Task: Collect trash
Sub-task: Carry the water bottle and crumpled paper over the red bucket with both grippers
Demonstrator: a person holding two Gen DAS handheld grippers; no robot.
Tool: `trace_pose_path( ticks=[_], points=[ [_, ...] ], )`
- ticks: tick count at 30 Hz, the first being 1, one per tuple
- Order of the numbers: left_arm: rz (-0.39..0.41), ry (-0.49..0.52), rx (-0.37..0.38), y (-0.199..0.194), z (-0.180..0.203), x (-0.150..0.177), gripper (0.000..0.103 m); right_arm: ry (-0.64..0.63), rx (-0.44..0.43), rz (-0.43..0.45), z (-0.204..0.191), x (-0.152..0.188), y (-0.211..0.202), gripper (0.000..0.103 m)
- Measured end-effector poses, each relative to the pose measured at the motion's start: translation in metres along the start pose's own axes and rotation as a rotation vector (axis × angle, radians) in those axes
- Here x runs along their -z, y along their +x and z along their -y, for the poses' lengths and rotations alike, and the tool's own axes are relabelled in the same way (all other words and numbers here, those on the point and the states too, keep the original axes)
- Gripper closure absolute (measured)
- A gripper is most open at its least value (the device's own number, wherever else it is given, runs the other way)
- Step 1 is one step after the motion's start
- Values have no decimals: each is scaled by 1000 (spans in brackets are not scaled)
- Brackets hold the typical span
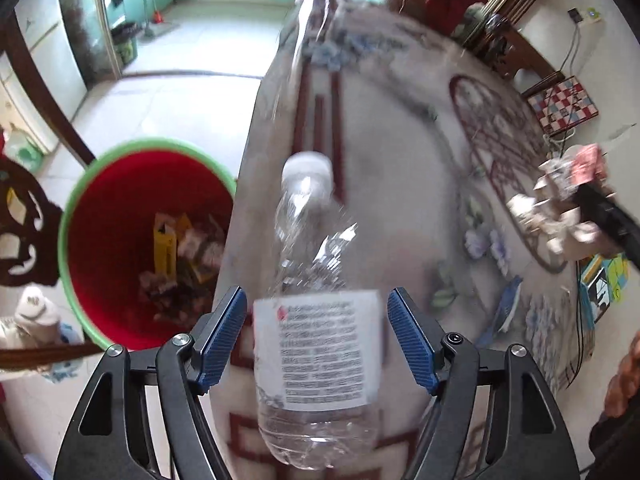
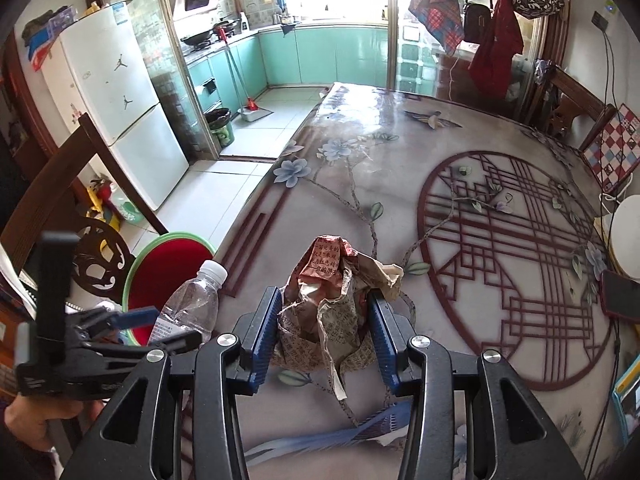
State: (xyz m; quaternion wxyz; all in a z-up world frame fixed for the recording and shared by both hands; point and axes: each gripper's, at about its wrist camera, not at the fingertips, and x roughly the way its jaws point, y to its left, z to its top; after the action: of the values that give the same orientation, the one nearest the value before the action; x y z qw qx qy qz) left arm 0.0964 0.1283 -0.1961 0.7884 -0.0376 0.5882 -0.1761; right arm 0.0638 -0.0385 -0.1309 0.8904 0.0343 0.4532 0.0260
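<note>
A clear plastic bottle (image 1: 316, 320) with a white cap and a printed label stands between the jaws of my left gripper (image 1: 317, 294). A thin gap shows on each side, so the blue pads (image 1: 224, 336) do not press on it. From the right wrist view, the bottle (image 2: 188, 308) and left gripper (image 2: 160, 326) are at the table's left edge, beside a red bin (image 2: 160, 240) with a green rim. The bin (image 1: 72, 216) holds several scraps. My right gripper (image 2: 323, 296) is shut on a crumpled wad of printed paper (image 2: 324, 312) above the table (image 2: 360, 200).
A dark carved wooden chair (image 2: 100, 264) stands by the bin. On the table's right side lie a red phone (image 2: 620, 296), a white round object (image 2: 628, 232) and a checkered board (image 2: 612, 148). A white fridge (image 2: 120, 100) and the kitchen lie beyond.
</note>
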Motion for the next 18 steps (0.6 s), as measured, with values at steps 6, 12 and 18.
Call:
trace_pose_path(
  ticks=[6,12,18],
  points=[
    [2,-16,57,-5,-14,9,49,3,31,6,-8,0,-6,61],
    [102,-31,55,-36,-33,-3,49,-23,27,22,-29,-10,-7,61],
    [166,-74,15,-58,-67,-14,49,-74,-11,35,-63,-24,0,61]
  ],
)
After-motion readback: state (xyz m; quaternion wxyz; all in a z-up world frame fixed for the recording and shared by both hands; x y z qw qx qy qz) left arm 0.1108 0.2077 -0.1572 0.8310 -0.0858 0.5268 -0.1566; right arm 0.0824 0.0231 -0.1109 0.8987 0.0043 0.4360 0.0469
